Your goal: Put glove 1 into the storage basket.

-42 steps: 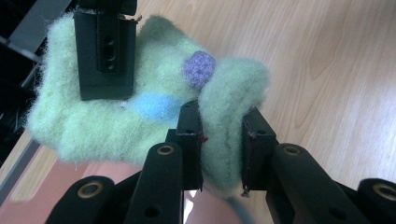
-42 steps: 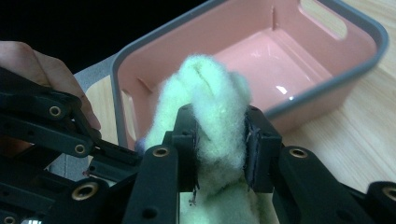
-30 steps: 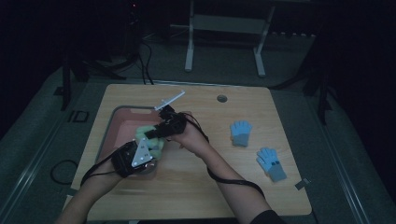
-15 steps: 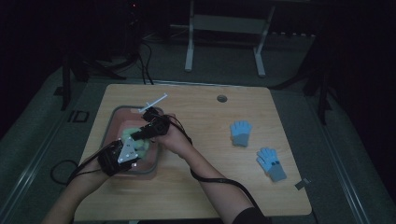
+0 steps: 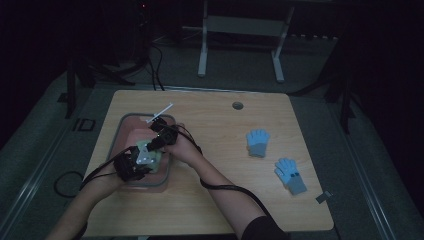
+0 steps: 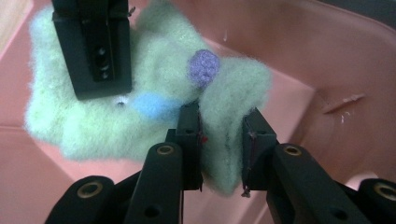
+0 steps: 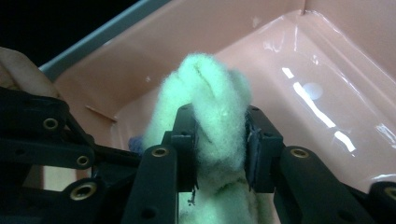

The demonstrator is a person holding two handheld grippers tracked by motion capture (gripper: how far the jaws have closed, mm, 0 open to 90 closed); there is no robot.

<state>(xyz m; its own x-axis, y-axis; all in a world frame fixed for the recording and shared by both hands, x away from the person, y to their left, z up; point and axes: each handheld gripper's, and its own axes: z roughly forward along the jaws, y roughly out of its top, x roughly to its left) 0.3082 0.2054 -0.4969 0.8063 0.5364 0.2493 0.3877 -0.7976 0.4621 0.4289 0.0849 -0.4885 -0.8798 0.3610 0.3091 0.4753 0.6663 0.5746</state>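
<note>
Gripping one green glove, two tongs, two blue gloves aside

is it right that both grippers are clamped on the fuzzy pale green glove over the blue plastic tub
Not quite: the tub is pink, not blue, as the left gripper view shows plainly. The rest holds: the left gripper and the right gripper are each clamped on the fuzzy pale green glove over it.

Fuzzy green glove between left gripper's jaws, above pink tub.
</note>
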